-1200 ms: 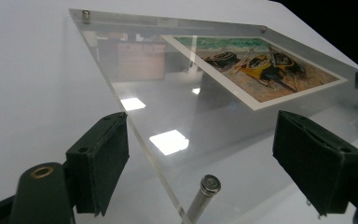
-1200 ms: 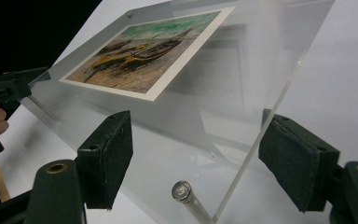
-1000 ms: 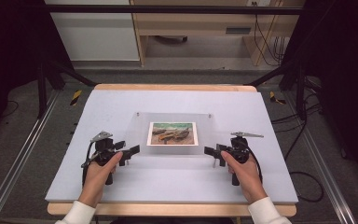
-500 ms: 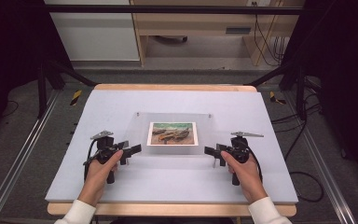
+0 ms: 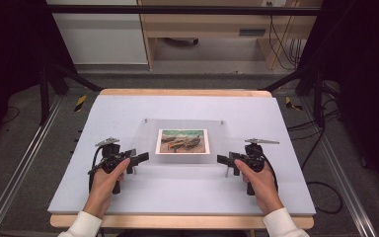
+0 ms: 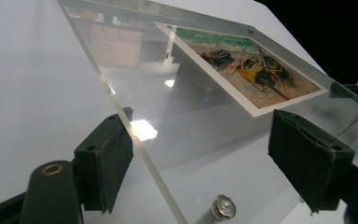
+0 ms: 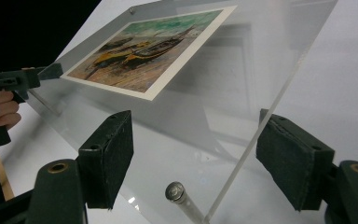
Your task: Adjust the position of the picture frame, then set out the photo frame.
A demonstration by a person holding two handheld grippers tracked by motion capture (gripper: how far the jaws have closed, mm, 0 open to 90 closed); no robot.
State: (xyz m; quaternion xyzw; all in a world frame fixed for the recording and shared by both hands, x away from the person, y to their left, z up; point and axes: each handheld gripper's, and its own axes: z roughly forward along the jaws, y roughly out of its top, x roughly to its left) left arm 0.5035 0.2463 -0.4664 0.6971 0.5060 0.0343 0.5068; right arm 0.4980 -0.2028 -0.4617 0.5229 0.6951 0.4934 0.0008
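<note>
Clear rectangular acrylic photo frame (image 5: 182, 141) holding a boat picture, flat on the desk (image 5: 276, 192), long axis spanning left gripper (image 5: 139, 158) and right gripper (image 5: 224, 160), both equally near, each spread astride one near corner, unpinched.

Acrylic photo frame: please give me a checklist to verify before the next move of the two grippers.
1. Left gripper astride a near corner of the acrylic photo frame: ok; jaws have just been closing.
2. Right gripper astride the other near corner: ok.
3. Pads pressing the frame: not ok, both open.
4. Boat picture flat inside: ok.
5. Metal standoff pin tight: cannot tell.
</note>
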